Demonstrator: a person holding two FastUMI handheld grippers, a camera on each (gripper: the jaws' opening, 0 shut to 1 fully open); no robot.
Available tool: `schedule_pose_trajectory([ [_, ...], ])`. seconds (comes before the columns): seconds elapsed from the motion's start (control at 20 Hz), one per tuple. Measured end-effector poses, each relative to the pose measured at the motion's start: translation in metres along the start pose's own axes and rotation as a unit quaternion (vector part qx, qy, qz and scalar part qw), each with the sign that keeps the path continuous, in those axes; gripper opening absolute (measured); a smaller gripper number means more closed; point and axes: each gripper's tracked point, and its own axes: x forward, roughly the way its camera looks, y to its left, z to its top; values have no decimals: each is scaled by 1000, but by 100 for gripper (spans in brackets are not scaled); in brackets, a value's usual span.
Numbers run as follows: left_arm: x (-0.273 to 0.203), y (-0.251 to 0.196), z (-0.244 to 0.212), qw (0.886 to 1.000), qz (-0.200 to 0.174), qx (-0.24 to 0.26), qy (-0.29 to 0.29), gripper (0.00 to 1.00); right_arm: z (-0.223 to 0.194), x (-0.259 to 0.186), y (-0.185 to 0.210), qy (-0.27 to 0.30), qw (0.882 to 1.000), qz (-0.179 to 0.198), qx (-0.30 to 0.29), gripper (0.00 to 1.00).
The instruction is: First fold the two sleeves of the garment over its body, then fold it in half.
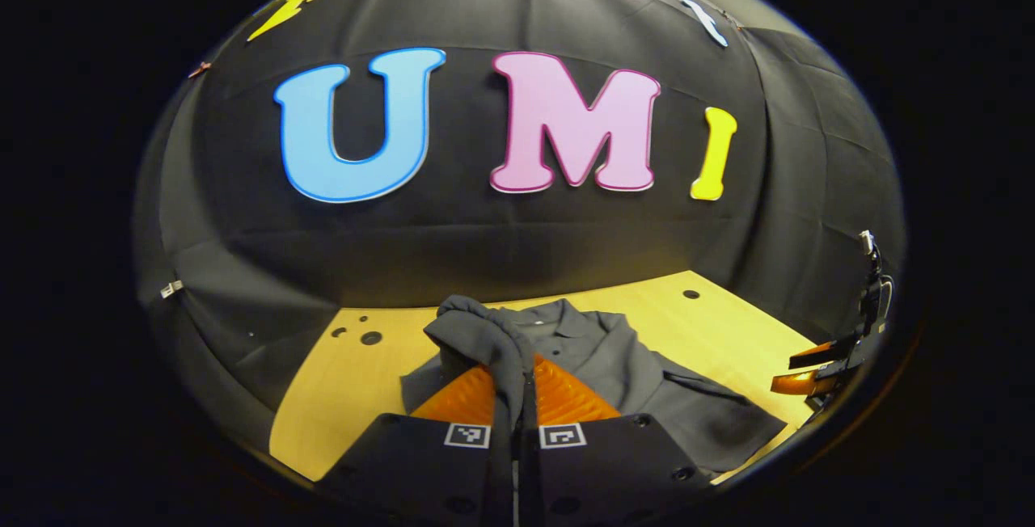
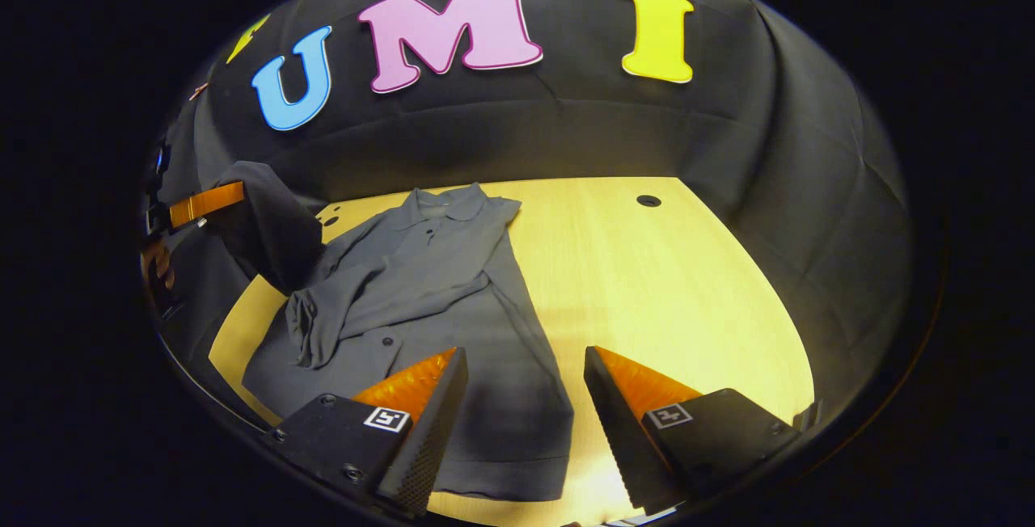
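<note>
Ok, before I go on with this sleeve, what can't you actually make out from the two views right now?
- Left gripper view: the left gripper is shut on a sleeve; the draped cloth hides the fingertips and the shirt behind it.
- Right gripper view: the lifted sleeve covers the table and shirt edge beneath it.
- Right gripper view: the open right gripper blocks part of the hem.

One garment, two grippers, one table

Counted: one grey garment [image 2: 437, 301] with one collar [image 2: 453, 202] at 12 o'clock and two buttons on the placket; one wooden table [image 2: 687, 284] with one round hole [image 2: 648, 200] at 1 o'clock, more holes at 10 o'clock; two grippers, left gripper [image 1: 517, 385] at 6 o'clock, right gripper [image 2: 524, 398] at 6 o'clock
</note>
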Motion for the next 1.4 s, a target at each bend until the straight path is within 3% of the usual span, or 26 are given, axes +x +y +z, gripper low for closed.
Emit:
schedule_pose_trajectory([
  [0.35, 36, -85, -20, 998, -59, -4, 32, 8, -8, 5, -43, 15, 1000, -14, 17, 91],
  [0.6, 62, -128, -73, 993, -79, -9, 84, 8, -15, 6, -72, 25, 999, -25, 27, 91],
  [0.9, 84, -161, -134, 986, -89, 23, 138, 5, -25, 10, -95, 45, 998, -30, 28, 94],
  [1.2, 93, -183, -176, 978, -98, 40, 180, 11, -35, 12, -96, 60, 998, -21, 30, 94],
  [1.4, 90, -199, -182, 973, -132, 42, 183, 28, -43, 10, -91, 68, 997, -15, 30, 95],
])
